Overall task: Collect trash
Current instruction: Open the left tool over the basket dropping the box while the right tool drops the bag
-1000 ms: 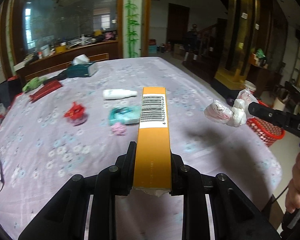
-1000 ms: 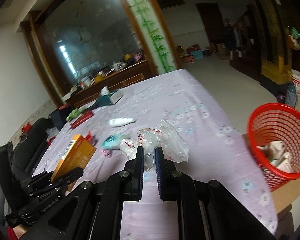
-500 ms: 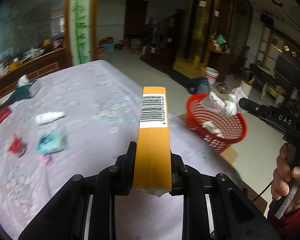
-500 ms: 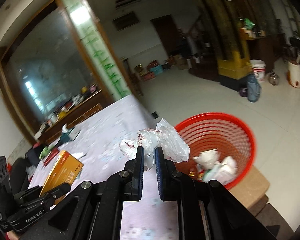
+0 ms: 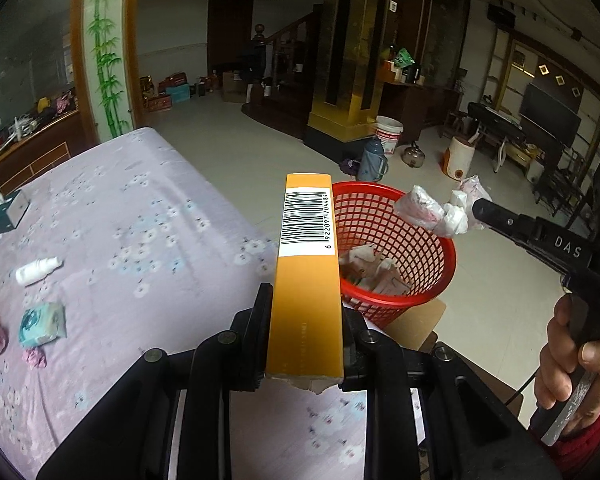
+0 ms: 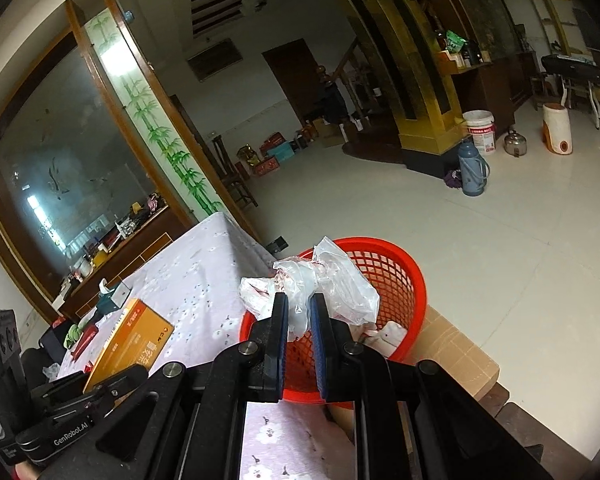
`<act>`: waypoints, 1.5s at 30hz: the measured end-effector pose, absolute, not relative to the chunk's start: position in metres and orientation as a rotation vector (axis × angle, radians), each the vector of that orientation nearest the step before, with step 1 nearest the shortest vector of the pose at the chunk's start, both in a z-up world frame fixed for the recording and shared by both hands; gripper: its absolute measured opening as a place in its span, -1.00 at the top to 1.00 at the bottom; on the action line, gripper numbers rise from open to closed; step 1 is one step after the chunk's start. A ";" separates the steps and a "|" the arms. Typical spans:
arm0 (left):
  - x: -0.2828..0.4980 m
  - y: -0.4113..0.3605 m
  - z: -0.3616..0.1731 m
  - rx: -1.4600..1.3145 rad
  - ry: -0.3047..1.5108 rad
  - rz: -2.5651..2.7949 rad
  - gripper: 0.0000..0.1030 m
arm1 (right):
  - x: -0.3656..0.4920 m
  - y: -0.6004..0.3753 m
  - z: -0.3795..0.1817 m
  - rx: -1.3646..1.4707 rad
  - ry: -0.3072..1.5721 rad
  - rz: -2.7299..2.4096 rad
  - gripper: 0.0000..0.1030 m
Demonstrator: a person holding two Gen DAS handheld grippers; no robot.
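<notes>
1. trash is in hand on both sides: crumpled clear plastic bag (image 6: 320, 284) clamped in the right gripper (image 6: 299, 316) jaws over the red mesh basket (image 5: 420, 236).
2. flat orange cardboard box (image 5: 306, 280) sits clamped in the left gripper (image 5: 305, 336), short of the basket.
3. next, i judge: part the right jaws, then carry the box over the rim.

Orange box (image 5: 306, 280): smooth cardboard. Bag (image 6: 324, 284): crinkled clear plastic. Red basket (image 5: 424, 240): plastic mesh. Tablecloth (image 5: 140, 216): matt floral cloth.
</notes>
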State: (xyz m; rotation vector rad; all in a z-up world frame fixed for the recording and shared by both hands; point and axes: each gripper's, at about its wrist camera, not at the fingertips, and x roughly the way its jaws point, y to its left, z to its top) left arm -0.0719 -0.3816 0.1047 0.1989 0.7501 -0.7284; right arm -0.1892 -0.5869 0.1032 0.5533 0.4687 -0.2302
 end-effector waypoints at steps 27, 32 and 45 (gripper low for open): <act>-0.026 -0.479 0.074 0.159 0.844 -0.809 -0.01 | -0.138 -0.623 0.086 0.546 0.579 -0.307 0.16; -0.037 -0.451 0.082 0.178 0.802 -0.750 -0.10 | -0.144 -0.617 0.089 0.544 0.565 -0.293 0.15; -0.032 -0.307 0.104 0.075 0.787 -0.536 -0.17 | -0.116 -0.516 0.105 0.391 0.618 -0.098 0.15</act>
